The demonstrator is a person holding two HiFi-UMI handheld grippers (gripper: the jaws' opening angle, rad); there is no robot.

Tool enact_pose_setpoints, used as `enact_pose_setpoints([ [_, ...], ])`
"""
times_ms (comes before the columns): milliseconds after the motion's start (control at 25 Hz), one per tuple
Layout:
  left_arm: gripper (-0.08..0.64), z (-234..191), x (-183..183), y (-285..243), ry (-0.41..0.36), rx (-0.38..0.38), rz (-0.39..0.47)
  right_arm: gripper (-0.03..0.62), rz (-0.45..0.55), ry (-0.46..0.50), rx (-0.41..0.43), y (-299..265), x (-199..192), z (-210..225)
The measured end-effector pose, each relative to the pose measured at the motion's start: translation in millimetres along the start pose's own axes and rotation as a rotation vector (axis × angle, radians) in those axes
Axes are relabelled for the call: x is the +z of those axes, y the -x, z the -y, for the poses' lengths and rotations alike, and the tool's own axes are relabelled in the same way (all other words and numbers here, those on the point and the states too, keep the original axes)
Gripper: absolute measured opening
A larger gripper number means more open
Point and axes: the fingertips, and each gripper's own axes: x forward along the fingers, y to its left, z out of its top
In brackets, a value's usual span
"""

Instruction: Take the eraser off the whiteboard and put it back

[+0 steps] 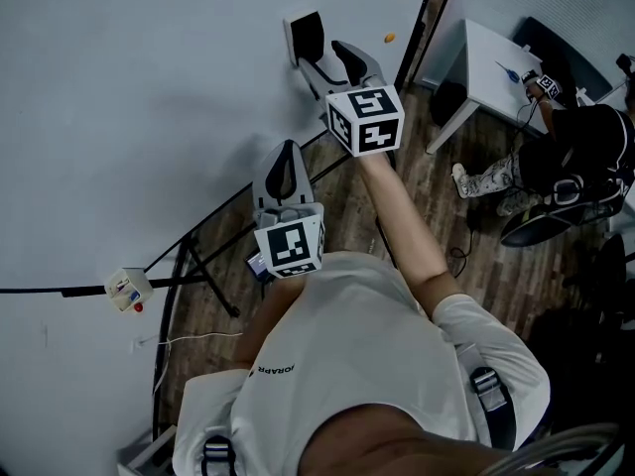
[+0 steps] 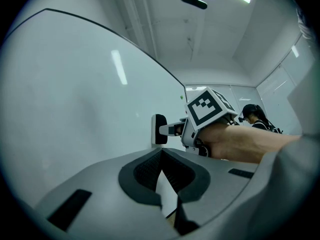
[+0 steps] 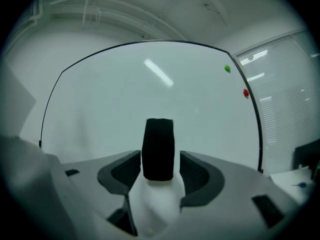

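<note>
R gripper around the eraser, no squeeze yet.
The eraser stands tall on the whiteboard, straight ahead btw the R jaws, which are apart w/ a small gap. L gripper is farther back, jaws together.

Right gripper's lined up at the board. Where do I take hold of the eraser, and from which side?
Take the eraser by its two long side faces, coming straight at the whiteboard and level. It stands upright, flat on the board, its dark body jutting out, narrower than tall. The right gripper has its open jaws either side of those faces, so closing there should hold it.
</note>
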Motion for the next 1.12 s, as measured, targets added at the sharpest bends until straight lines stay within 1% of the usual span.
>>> enact_pose_setpoints([
  [480, 0.003, 7, 1, 1, -0.005, -0.015, 0.004, 0.159, 0.025, 0.019, 0.018, 19, 5, -6],
  [600, 0.003, 8, 1, 2, -0.019, -0.016, 0.007, 0.148, 0.029, 0.025, 0.024, 24, 5, -9],
  [720, 0.003, 11, 2, 3, -0.037, -0.020, 0.012, 0.113, 0.033, 0.030, 0.028, 29, 6, -11],
  [880, 0.003, 12, 4, 3, -0.032, -0.024, 0.011, 0.071, 0.030, 0.040, 0.026, 35, 4, -13],
  [1120, 0.003, 13, 4, 3, -0.033, -0.029, 0.006, 0.043, 0.028, 0.036, 0.026, 42, -1, -16],
])
